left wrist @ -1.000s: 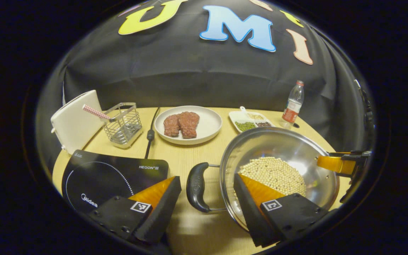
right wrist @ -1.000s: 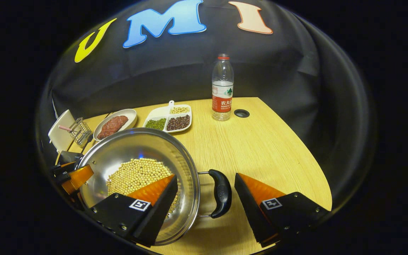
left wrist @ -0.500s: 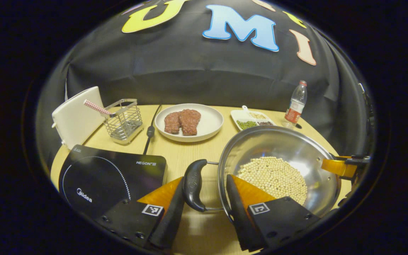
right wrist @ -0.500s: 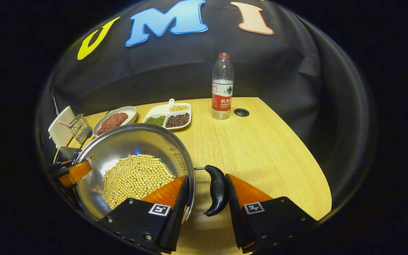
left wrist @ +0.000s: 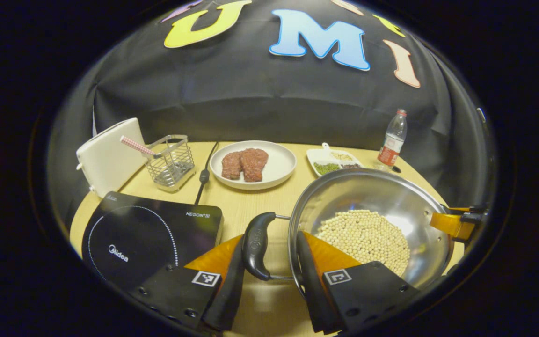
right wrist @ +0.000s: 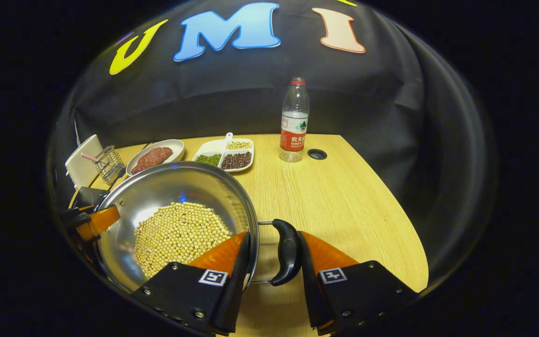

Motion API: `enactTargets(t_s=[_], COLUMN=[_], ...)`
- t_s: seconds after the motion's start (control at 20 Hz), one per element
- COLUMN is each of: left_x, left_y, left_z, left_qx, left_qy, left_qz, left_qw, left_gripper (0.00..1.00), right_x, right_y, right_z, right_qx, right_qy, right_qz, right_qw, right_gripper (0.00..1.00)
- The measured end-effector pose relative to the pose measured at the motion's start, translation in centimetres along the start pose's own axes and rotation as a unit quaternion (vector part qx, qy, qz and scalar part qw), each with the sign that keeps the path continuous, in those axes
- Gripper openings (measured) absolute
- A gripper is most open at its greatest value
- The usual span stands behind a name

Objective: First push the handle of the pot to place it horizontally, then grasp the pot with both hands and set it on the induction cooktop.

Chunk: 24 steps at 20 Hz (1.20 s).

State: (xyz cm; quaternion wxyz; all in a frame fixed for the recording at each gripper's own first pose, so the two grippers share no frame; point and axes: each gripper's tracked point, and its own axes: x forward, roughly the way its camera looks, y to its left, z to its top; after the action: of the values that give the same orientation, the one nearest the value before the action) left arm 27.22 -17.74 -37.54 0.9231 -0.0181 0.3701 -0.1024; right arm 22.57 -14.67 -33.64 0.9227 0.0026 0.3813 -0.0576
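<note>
Both jaws were clamped on the pot (left wrist: 367, 220) handles — the induction cooktop (left wrist: 148, 234) lay beyond the left gripper (left wrist: 269, 276), opposite the right gripper (right wrist: 272, 271).

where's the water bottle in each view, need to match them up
Left gripper view: the water bottle stands small at the far right edge of the table, just right of the divided bean dish.
Right gripper view: the water bottle stands upright at top centre, against the back wall.
Shared landmark: the divided bean dish sits directly left of the bottle in both views.
</note>
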Motion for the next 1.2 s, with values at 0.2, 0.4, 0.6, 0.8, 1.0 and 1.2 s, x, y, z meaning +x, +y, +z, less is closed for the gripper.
enactTargets(t_s=[0.2,0.4,0.6,0.8,1.0,1.2], left_x=[-2.1,-3.9,-4.5,-4.8,-5.0,-4.8], left_y=[-0.4,0.3,0.9,1.7,2.9,3.8], left_z=[1.0,1.4,1.5,1.6,1.9,1.7], left_qx=[0.0,-0.003,-0.009,-0.013,-0.009,-0.017], left_qy=[-0.015,-0.025,-0.03,-0.033,-0.037,-0.04], left_qz=[0.011,0.029,0.038,0.039,0.039,0.037], left_qw=[1.0,0.999,0.999,0.999,0.999,0.998], left_gripper=[0.66,0.63,0.66,0.7,0.63,0.66], right_x=[-2.0,-4.3,-6.3,-8.0,-8.8,-9.5], right_y=[-0.3,0.2,1.6,4.5,7.9,11.2], right_z=[0.7,1.1,1.0,1.0,1.1,1.5], right_qx=[0.003,-0.003,-0.009,-0.008,-0.002,-0.007], right_qy=[-0.007,-0.015,-0.021,-0.027,-0.03,-0.038], right_qz=[0.007,0.018,0.021,0.02,0.02,0.019], right_qw=[1.0,1.0,1.0,0.999,0.999,0.999], right_gripper=[0.57,0.57,0.57,0.57,0.57,0.57])
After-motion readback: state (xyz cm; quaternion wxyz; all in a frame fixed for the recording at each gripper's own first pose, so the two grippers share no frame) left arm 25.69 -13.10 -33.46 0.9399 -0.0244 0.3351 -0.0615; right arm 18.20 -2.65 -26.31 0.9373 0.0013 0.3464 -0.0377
